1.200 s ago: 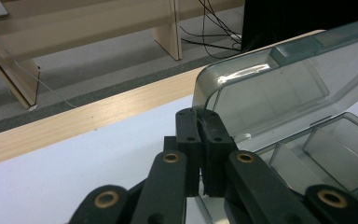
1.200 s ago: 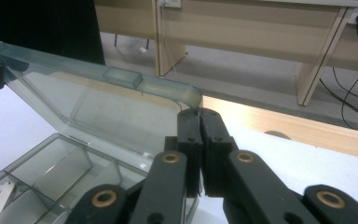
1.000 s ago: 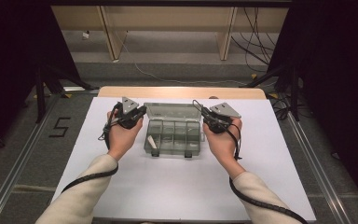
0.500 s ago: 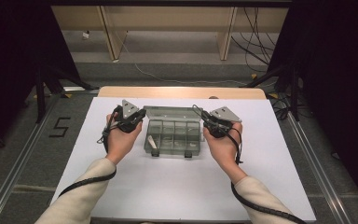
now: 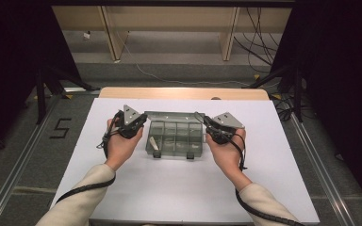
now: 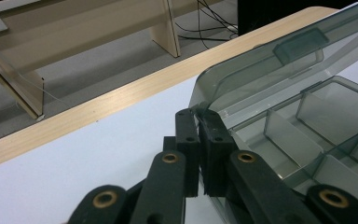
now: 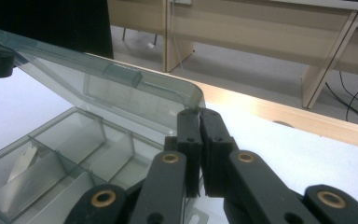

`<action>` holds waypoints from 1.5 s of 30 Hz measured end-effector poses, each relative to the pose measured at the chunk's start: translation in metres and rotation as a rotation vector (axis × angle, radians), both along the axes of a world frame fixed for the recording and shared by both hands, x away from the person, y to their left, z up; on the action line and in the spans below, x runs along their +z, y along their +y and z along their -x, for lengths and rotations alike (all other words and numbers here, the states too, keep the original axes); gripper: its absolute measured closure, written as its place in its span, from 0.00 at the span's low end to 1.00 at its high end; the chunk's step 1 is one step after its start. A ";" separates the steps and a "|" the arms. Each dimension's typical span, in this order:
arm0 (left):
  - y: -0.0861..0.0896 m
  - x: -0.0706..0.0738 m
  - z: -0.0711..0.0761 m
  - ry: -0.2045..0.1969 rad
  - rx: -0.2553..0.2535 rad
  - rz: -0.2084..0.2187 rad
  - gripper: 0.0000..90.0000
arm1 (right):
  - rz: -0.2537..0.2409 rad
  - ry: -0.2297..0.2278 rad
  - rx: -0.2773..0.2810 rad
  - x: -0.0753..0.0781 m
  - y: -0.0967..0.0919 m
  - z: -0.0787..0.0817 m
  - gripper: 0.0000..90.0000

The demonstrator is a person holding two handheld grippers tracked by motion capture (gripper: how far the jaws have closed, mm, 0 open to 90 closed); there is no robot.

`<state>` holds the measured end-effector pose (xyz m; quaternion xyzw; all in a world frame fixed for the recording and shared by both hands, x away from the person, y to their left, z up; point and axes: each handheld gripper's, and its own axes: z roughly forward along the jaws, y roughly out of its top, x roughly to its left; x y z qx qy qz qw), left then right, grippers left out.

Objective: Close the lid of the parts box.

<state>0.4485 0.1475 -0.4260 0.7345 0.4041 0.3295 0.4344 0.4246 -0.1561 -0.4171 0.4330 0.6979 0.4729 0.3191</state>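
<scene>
A white-topped table (image 5: 169,188) is carrying a smoky transparent compartment box (image 5: 175,140) near its far middle, well apart from the wooden edge (image 5: 184,92) behind. The box's hinged lid (image 6: 279,60) is standing raised and tilted over the divided compartments (image 6: 307,116). The left gripper (image 5: 139,123) is pinching the lid's left corner with its jaws pressed together on the thin plastic rim, and the right gripper (image 5: 206,123) is pinching the opposite corner likewise. A small pale item (image 5: 154,143) is lying in a near-left compartment.

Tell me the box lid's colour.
Smoky grey, see-through lid; clearest in the left gripper view.
</scene>
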 end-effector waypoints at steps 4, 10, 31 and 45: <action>0.000 -0.001 0.003 0.004 -0.006 -0.004 0.96 | 0.005 -0.003 0.004 -0.002 0.000 0.002 0.97; 0.001 -0.003 0.005 0.019 -0.018 0.003 0.96 | 0.010 -0.002 0.005 -0.004 -0.001 0.007 0.97; 0.007 -0.012 0.024 0.106 -0.067 -0.005 0.89 | 0.016 0.083 0.056 -0.013 -0.004 0.018 0.87; 0.006 -0.016 0.027 0.119 -0.061 -0.058 0.58 | 0.049 0.124 0.122 -0.020 -0.013 0.024 0.66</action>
